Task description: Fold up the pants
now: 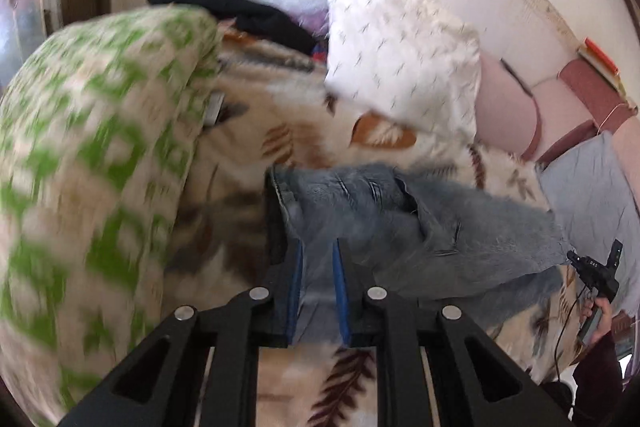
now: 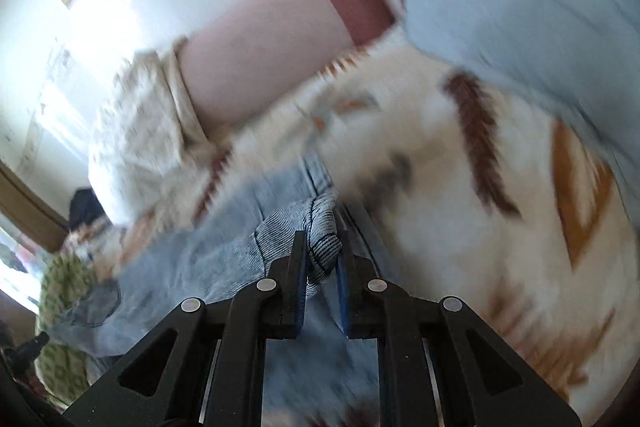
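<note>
Light blue denim pants (image 1: 400, 227) hang stretched above a cream blanket with brown leaf prints (image 1: 280, 139). My left gripper (image 1: 318, 247) is shut on one edge of the denim, and the cloth runs away to the right. At the far right of the left wrist view a hand holds my right gripper (image 1: 592, 267). In the right wrist view my right gripper (image 2: 322, 243) is shut on a bunched hem of the pants (image 2: 224, 259), which trail off to the lower left. Both views are smeared by motion.
A big green-and-cream patterned pillow (image 1: 92, 167) fills the left. A white pillow (image 1: 400, 55) and a dark garment (image 1: 240, 7) lie at the back by the wall. A pink headboard (image 2: 260, 67) and a pale blue pillow (image 2: 520, 7) sit beside the blanket.
</note>
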Demonstrator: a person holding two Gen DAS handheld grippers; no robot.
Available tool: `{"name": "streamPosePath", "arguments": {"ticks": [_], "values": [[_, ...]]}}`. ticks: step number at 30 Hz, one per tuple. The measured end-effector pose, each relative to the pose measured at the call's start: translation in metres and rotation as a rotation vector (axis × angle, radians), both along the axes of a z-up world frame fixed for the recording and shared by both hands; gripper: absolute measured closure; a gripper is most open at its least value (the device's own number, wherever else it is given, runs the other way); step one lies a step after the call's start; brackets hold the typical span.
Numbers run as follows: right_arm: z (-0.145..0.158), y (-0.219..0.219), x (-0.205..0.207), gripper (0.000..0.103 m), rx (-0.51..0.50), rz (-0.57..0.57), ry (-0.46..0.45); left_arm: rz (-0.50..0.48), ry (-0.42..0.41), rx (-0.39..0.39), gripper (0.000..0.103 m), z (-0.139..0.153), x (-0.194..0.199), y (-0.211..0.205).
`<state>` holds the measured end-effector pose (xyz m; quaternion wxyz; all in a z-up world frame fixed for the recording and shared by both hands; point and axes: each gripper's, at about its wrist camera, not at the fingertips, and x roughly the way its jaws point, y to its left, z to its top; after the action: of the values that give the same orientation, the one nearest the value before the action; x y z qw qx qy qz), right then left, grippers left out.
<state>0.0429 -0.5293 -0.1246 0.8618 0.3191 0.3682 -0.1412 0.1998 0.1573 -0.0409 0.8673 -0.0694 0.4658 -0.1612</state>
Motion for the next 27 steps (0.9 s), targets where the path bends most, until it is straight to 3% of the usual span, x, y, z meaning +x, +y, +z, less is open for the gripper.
{"name": "streamPosePath", "arguments": {"ticks": [6, 12, 15, 16, 18, 21, 23, 24, 27], "values": [[-0.027, 0.015, -0.043, 0.091, 0.074, -0.025, 0.009, 0.035, 0.028, 0.021, 0.086, -0.023, -0.029, 0.018], [-0.010, 0.029, -0.076, 0.091, 0.051, -0.041, -0.054, -0.031, -0.058, 0.037, 0.086, -0.005, -0.039, -0.006], [-0.027, 0.025, -0.068, 0.087, 0.069, -0.027, 0.011, -0.052, -0.050, 0.022, 0.084, -0.005, -0.034, -0.023], [-0.035, 0.025, -0.063, 0.078, 0.058, -0.023, 0.064, -0.068, -0.042, 0.009, 0.081, -0.006, -0.034, -0.031], [-0.041, 0.024, -0.059, 0.073, 0.037, -0.034, 0.133, -0.102, -0.049, 0.001, 0.075, -0.008, -0.037, -0.048], [-0.021, 0.021, -0.063, 0.065, 0.010, -0.066, 0.066, -0.155, -0.074, 0.021, 0.064, -0.011, -0.044, -0.081], [0.001, 0.021, -0.062, 0.039, -0.052, -0.090, -0.007, -0.193, -0.072, 0.008, 0.063, -0.015, -0.048, -0.102], [0.008, 0.020, -0.059, 0.034, -0.067, -0.092, -0.043, -0.210, -0.072, 0.003, 0.063, -0.017, -0.050, -0.112], [0.015, 0.011, -0.037, 0.032, -0.052, -0.062, -0.078, -0.234, -0.080, -0.006, 0.060, -0.021, -0.055, -0.136]]}}
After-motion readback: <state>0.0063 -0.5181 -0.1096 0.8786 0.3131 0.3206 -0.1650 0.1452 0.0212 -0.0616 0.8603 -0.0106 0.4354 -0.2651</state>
